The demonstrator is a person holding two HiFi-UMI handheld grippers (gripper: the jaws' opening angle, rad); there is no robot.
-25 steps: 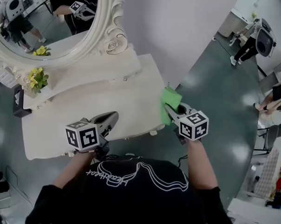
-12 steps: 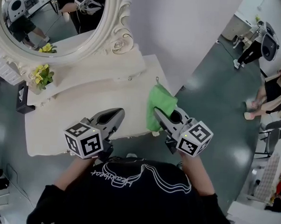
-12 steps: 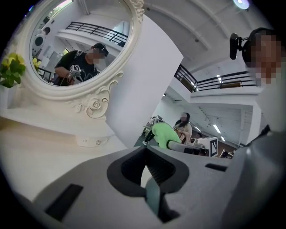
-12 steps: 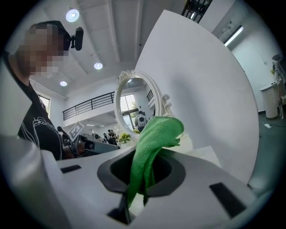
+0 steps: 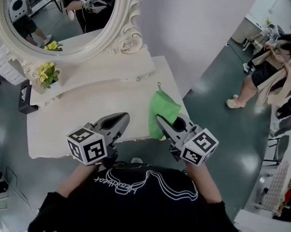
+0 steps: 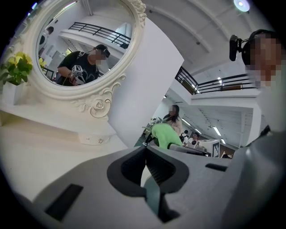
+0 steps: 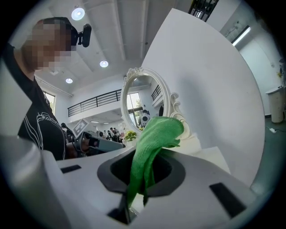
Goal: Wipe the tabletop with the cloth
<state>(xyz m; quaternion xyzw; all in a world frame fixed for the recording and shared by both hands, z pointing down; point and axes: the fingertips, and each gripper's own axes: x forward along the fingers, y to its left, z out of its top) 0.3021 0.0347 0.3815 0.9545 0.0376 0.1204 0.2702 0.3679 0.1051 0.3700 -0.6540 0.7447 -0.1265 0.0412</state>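
1. Over the right end of the desk (image 5: pixel 83 116): green cloth (image 5: pixel 163 109), bunched, pinched in the closed fingers of the right gripper (image 5: pixel 160 121). Its lower corner hung past the near edge. Contact with the surface could not be confirmed.
2. At the near edge, centre: left gripper (image 5: pixel 122 119), fingers pressed together, nothing between them.
3. Risk, grip: only a narrow fold sat in the fingers, and drag against the desk would probably pull it free.
4. Risk, edges: the cloth lay close to both the right edge and the near edge. A stroke outward or toward the person would likely run off the top and wipe nothing.
5. Risk, back left: yellow flowers (image 5: pixel 45 74) stood on the raised ledge below the mirror (image 5: pixel 63 18). A long, high sweep might knock them.
6. Open room: the middle and left of the desk were bare, the widest run lying leftward. The ledge bounded the rear.
7. Left gripper stood near the cloth's leftward path and would probably need to give way.
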